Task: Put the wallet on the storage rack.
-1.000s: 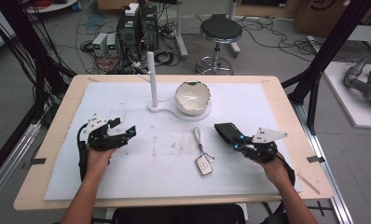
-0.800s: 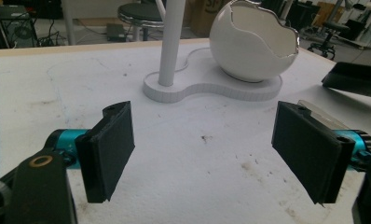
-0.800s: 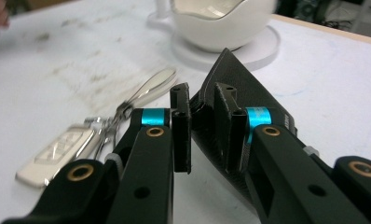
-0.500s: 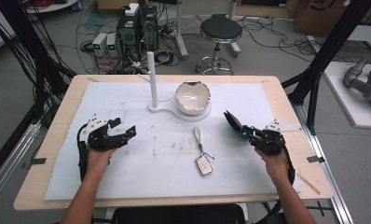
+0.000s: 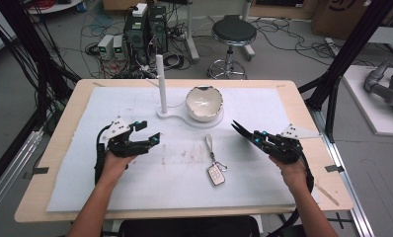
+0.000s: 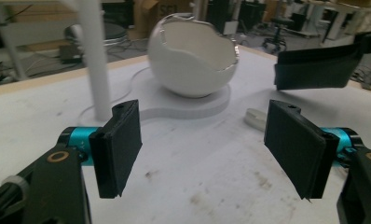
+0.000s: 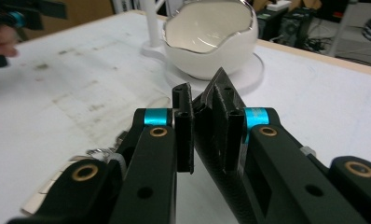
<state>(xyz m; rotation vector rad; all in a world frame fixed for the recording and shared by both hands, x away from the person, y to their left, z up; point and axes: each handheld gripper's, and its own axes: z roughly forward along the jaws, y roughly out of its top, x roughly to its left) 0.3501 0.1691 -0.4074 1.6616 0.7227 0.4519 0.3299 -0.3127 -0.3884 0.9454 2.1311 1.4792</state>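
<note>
Two hand-held grippers hover over the white mat, a car key between them.
Left gripper [image 5: 152,139]: jaws wide, just been narrowing, empty; right gripper [image 5: 235,126]: jaws pressed together, empty. Car key [image 5: 216,174] lies mid-table toward the near edge; eggshell bowl [image 5: 204,103] beside the white post [image 5: 160,81] toward the far edge.

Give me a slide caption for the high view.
Two hand-held grippers, left open and right shut, flank a key fob below an eggshell-shaped bowl.
</note>
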